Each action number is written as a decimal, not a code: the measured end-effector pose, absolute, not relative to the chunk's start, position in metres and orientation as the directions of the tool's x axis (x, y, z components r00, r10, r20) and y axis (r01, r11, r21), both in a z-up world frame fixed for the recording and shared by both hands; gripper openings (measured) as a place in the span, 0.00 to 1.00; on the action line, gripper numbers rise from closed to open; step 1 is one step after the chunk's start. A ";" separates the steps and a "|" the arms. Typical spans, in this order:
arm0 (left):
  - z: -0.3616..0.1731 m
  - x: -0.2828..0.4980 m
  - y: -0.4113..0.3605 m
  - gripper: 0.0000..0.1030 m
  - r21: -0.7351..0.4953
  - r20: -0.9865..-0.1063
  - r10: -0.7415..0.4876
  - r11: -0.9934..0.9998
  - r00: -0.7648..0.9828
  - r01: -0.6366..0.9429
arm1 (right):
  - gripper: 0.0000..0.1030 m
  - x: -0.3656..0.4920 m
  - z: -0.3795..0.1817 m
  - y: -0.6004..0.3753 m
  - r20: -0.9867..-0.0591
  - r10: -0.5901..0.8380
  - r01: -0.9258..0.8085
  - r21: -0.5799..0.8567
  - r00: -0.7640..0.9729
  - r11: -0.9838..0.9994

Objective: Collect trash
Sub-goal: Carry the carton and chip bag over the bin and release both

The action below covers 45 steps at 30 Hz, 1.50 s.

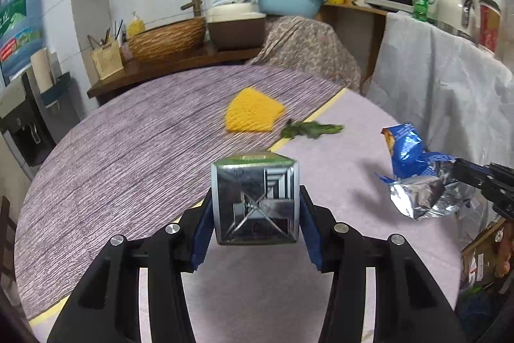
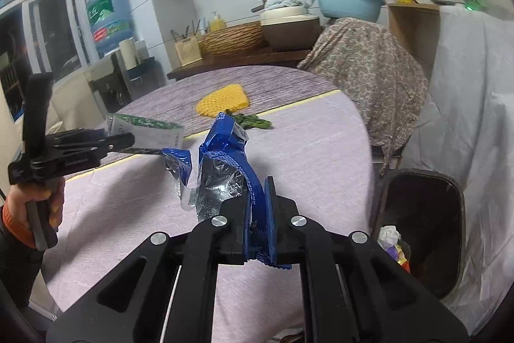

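Observation:
My left gripper (image 1: 255, 211) is shut on a green-and-silver drink carton (image 1: 255, 201), held above the round table (image 1: 128, 143). The carton also shows in the right wrist view (image 2: 144, 130), in the left gripper (image 2: 128, 143). My right gripper (image 2: 257, 214) is shut on a crumpled blue foil snack bag (image 2: 225, 163), held above the table; it shows in the left wrist view (image 1: 414, 169) at the right with the right gripper (image 1: 462, 172). A yellow foam net (image 1: 253, 114) and a green vegetable scrap (image 1: 308, 130) lie on the table farther away.
A dark trash bin (image 2: 424, 224) with some rubbish inside stands on the floor right of the table. A chair under a patterned cloth (image 2: 369, 69) and a white-draped counter (image 2: 465, 118) stand beyond. A wooden side shelf (image 1: 180, 63) holds baskets and bowls.

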<state>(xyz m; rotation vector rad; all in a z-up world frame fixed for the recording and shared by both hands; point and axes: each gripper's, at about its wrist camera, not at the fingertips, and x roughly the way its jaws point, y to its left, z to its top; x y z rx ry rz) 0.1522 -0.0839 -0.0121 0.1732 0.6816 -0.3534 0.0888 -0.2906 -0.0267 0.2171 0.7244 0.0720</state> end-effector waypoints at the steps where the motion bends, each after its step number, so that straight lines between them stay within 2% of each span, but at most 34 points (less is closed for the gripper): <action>1: -0.008 0.148 -0.091 0.47 0.035 -0.632 -0.281 0.921 0.722 0.388 | 0.09 0.084 -0.026 -0.297 -0.645 0.131 0.026 0.227 0.753 0.974; 7: 0.015 0.136 -0.134 0.47 0.021 -0.583 -0.368 0.884 0.724 0.466 | 0.09 0.055 -0.015 -0.346 -0.625 0.035 0.138 0.226 0.780 0.964; 13: 0.025 0.141 -0.193 0.47 0.005 -0.565 -0.459 0.829 0.686 0.558 | 0.09 0.034 -0.019 -0.411 -0.638 -0.124 0.302 0.177 0.760 0.937; 16: 0.029 0.144 -0.223 0.47 -0.026 -0.555 -0.513 0.797 0.654 0.603 | 0.09 0.034 -0.038 -0.441 -0.675 -0.229 0.391 0.096 0.701 0.915; 20: 0.032 0.143 -0.273 0.47 -0.045 -0.552 -0.575 0.744 0.604 0.667 | 0.09 0.044 -0.089 -0.479 -0.750 -0.252 0.464 0.082 0.612 0.882; 24: 0.020 0.141 -0.319 0.47 -0.056 -0.580 -0.603 0.700 0.548 0.712 | 0.09 0.056 -0.145 -0.498 -0.813 -0.244 0.502 0.068 0.529 0.862; 28: -0.011 0.144 -0.361 0.47 -0.049 -0.636 -0.581 0.687 0.508 0.725 | 0.10 0.061 -0.192 -0.515 -0.850 -0.231 0.543 0.074 0.473 0.836; 31: -0.040 0.148 -0.384 0.47 -0.079 -0.688 -0.562 0.688 0.460 0.721 | 0.12 0.060 -0.215 -0.520 -0.869 -0.230 0.570 0.071 0.439 0.819; 35: -0.074 0.148 -0.414 0.47 -0.040 -0.742 -0.506 0.687 0.439 0.726 | 0.15 0.049 -0.229 -0.526 -0.872 -0.242 0.593 0.067 0.425 0.802; 36: -0.083 0.150 -0.423 0.47 -0.035 -0.760 -0.492 0.684 0.425 0.729 | 0.20 0.045 -0.228 -0.526 -0.868 -0.243 0.598 0.075 0.432 0.798; 39: -0.103 0.153 -0.439 0.47 -0.034 -0.798 -0.456 0.687 0.394 0.726 | 0.51 0.030 -0.219 -0.525 -0.845 -0.271 0.618 0.085 0.460 0.781; 40: -0.107 0.154 -0.444 0.47 -0.035 -0.807 -0.448 0.688 0.386 0.725 | 0.54 0.024 -0.214 -0.525 -0.833 -0.284 0.625 0.092 0.475 0.775; 43: -0.121 0.157 -0.453 0.47 -0.040 -0.836 -0.419 0.692 0.355 0.721 | 0.55 0.010 -0.198 -0.527 -0.806 -0.299 0.643 0.127 0.510 0.755; 45: -0.129 0.160 -0.457 0.47 -0.065 -0.851 -0.412 0.697 0.325 0.714 | 0.61 -0.003 -0.190 -0.529 -0.791 -0.332 0.669 0.127 0.514 0.733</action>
